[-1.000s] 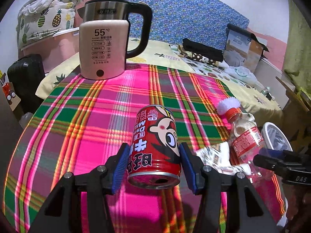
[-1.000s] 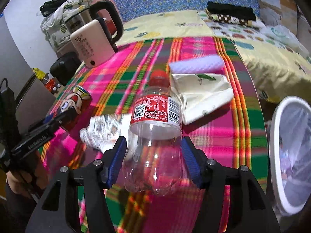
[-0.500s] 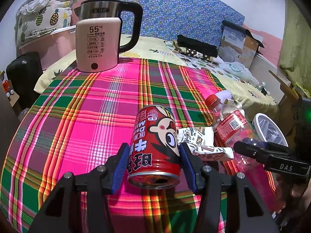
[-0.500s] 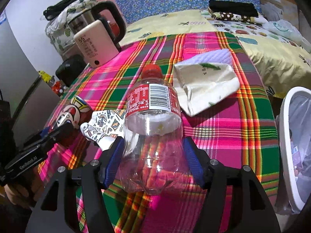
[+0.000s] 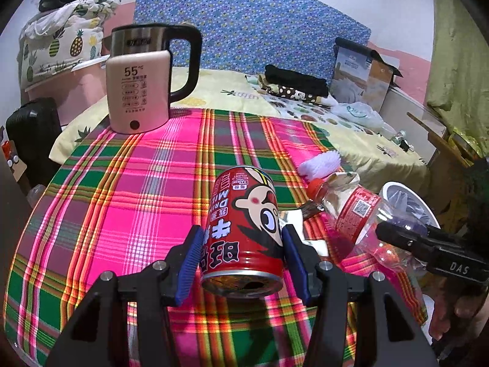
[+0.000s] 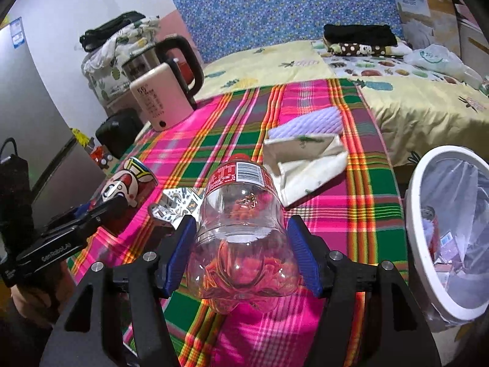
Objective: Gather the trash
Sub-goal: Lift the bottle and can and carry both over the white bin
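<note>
A red metal drink can printed with a cartoon face (image 5: pixel 243 232) is clamped between the blue pads of the left tongs (image 5: pixel 241 261), above the desk covered by a pink and green plaid cloth (image 5: pixel 128 202). A clear plastic bottle with a red cap and red label (image 6: pixel 241 229) is clamped in the right tongs (image 6: pixel 241 255). A white waste bin lined with a plastic bag (image 6: pixel 412 202) is seen beside the desk's right edge. A crumpled printed wrapper (image 6: pixel 175 203) is seen lying on the cloth between can and bottle.
</note>
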Demonstrator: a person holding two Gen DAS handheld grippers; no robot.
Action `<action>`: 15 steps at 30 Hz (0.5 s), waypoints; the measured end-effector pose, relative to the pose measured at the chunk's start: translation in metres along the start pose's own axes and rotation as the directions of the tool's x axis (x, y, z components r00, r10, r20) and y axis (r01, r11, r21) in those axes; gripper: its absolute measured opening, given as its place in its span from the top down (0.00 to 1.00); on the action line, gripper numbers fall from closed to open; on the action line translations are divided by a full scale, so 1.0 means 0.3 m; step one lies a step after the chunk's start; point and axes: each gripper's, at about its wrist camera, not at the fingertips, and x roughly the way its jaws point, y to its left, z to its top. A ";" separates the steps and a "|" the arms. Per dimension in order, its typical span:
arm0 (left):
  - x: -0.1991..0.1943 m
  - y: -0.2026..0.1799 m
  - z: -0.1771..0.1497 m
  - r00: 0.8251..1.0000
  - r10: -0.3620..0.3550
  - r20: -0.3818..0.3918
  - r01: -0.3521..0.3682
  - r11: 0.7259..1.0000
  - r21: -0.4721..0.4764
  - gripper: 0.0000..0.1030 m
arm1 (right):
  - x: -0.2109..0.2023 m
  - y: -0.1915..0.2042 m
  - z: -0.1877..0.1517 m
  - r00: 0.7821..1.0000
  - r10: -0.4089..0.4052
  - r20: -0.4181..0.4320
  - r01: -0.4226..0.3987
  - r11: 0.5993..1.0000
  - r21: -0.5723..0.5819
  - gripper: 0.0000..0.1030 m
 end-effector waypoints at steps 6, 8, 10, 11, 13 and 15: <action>-0.017 -0.066 0.023 1.000 -0.027 0.014 0.027 0.999 0.029 0.47 | -0.071 -0.022 0.003 0.998 -0.008 0.056 0.007 1.000 0.018 0.39; -0.013 -0.096 0.031 0.999 -0.042 0.013 0.042 0.998 0.043 0.47 | -0.088 -0.038 0.001 0.997 -0.017 0.070 0.015 0.999 0.030 0.39; -0.007 -0.135 0.039 0.998 -0.059 0.011 0.058 0.996 0.062 0.47 | -0.104 -0.059 -0.002 0.996 -0.028 0.080 0.025 0.999 0.044 0.39; -0.003 -0.151 0.041 0.998 -0.066 0.010 0.065 0.995 0.069 0.47 | -0.115 -0.072 -0.006 0.996 -0.036 0.086 0.032 0.998 0.053 0.39; 0.010 -0.195 0.046 0.996 -0.087 0.004 0.086 0.992 0.089 0.47 | -0.135 -0.104 -0.014 0.994 -0.048 0.094 0.041 0.997 0.072 0.38; 0.023 -0.235 0.047 0.994 -0.105 -0.004 0.105 0.989 0.105 0.47 | -0.158 -0.140 -0.024 0.992 -0.070 0.105 0.059 0.993 0.100 0.38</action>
